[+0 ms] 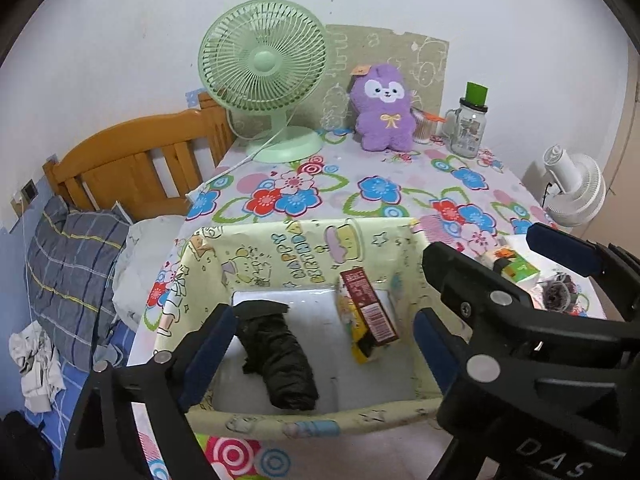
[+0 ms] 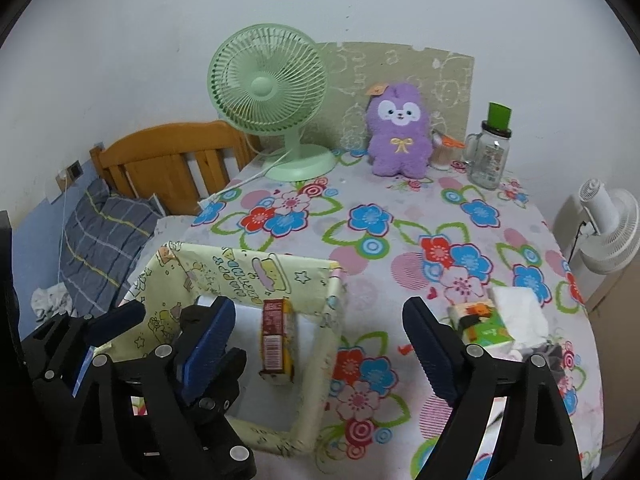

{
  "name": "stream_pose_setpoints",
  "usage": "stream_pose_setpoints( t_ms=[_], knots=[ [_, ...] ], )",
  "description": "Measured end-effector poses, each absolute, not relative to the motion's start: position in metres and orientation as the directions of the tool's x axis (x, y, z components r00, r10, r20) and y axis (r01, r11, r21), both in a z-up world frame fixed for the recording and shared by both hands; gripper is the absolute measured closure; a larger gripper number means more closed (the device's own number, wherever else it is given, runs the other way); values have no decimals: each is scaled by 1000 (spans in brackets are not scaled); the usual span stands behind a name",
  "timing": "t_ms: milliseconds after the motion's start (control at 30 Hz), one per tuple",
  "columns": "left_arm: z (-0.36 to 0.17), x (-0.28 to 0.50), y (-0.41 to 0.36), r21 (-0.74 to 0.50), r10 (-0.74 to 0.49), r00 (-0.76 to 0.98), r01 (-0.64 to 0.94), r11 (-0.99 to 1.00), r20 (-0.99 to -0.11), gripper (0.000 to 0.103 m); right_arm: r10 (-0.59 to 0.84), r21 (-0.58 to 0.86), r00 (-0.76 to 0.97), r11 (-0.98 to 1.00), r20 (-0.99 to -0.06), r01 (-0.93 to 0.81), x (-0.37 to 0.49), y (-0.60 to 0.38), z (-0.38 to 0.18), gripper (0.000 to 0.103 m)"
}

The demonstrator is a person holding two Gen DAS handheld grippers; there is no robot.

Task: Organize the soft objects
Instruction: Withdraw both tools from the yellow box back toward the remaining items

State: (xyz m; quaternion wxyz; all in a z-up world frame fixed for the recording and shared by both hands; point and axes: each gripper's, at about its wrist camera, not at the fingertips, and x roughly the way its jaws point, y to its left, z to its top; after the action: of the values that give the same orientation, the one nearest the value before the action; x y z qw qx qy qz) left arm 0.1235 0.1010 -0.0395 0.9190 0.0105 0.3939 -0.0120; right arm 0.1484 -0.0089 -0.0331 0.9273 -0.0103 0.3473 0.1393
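I count a black bundle [image 1: 280, 352] and a snack pack [image 1: 370, 312] inside the box [image 1: 256, 256]. Right of the box the tissue pack [image 2: 486, 320] waits (plush [image 2: 400, 132] too). Both the left gripper [image 1: 324, 336] and right gripper [image 2: 316, 344] gape empty.

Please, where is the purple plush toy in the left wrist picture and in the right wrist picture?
Left wrist view: purple plush toy stands at the table's far edge, upper centre-right.
Right wrist view: same toy, upper centre-right.
Shared landmark: the green fan directly to its left in both.
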Motion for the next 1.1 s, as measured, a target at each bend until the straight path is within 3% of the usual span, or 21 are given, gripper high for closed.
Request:
stream_pose_setpoints(
  t_ms=[800,1100],
  knots=[
    [-28,96,24,-47,-73,708,57,997,-703,4,173,52,785,983,-595,-177,105,-106,-11,6],
    [-19,86,-6,7,-46,734,68,998,-678,3,161,29,791,984,-590,-178,94,-131,-11,6]
  ],
)
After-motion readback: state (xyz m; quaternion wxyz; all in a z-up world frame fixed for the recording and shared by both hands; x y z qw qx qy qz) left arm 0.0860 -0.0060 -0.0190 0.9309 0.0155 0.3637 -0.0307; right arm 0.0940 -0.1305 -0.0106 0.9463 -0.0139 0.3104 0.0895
